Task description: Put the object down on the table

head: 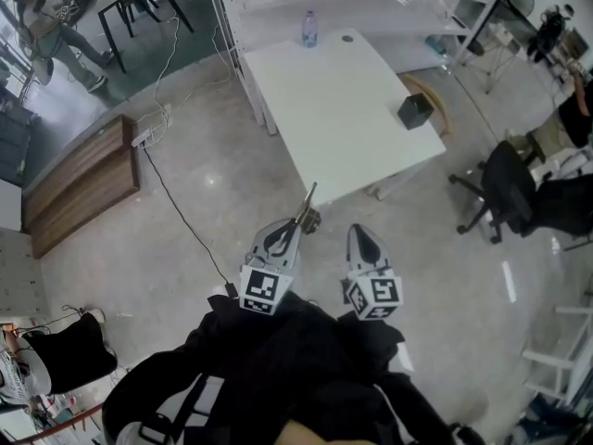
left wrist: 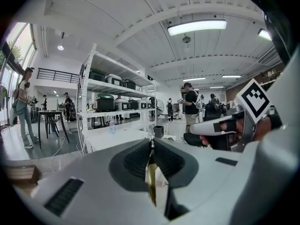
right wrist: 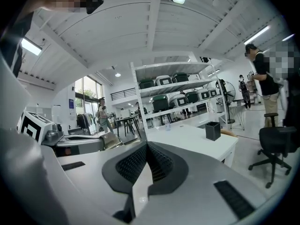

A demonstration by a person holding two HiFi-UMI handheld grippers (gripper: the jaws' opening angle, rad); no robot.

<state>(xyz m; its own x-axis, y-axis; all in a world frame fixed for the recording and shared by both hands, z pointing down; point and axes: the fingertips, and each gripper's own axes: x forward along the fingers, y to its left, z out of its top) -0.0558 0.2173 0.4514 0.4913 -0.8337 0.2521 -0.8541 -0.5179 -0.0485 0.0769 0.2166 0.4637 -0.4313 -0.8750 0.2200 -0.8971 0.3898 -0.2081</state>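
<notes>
Mostly the head view is pale polished floor (head: 213,221). The largest thing on it is a white rectangular table, whose surface (head: 343,128) runs from the upper middle of the frame down toward the centre. A brown wooden platform (head: 79,184) lies at the left, and a black swivel office chair (head: 505,193) stands at the right. The person's dark clothing (head: 278,378) fills the lower middle and is cut off by the bottom edge.

Just above it, near the centre, the left gripper (head: 296,222) and the right gripper (head: 359,234) sit side by side over the floor, close to the surface's near corner.

In the left gripper view, the jaws of the left gripper (left wrist: 151,143) are pinching a thin brass-coloured strip (left wrist: 151,175). It is seen edge-on, and its lower end is lost between the jaws, so what it is cannot be made out. From the head view the strip (head: 309,200) pokes out past the jaws, its tip overlapping the surface's near edge in the picture. The left gripper view shows the table further ahead, apart from the strip.

In the right gripper view, the jaws of the right gripper (right wrist: 146,146) are pressed together with nothing between them.

A small black square box (head: 415,110) stands near the right edge of the surface. A clear plastic bottle (head: 309,28) stands at its far end, in the upper middle of the frame.
</notes>
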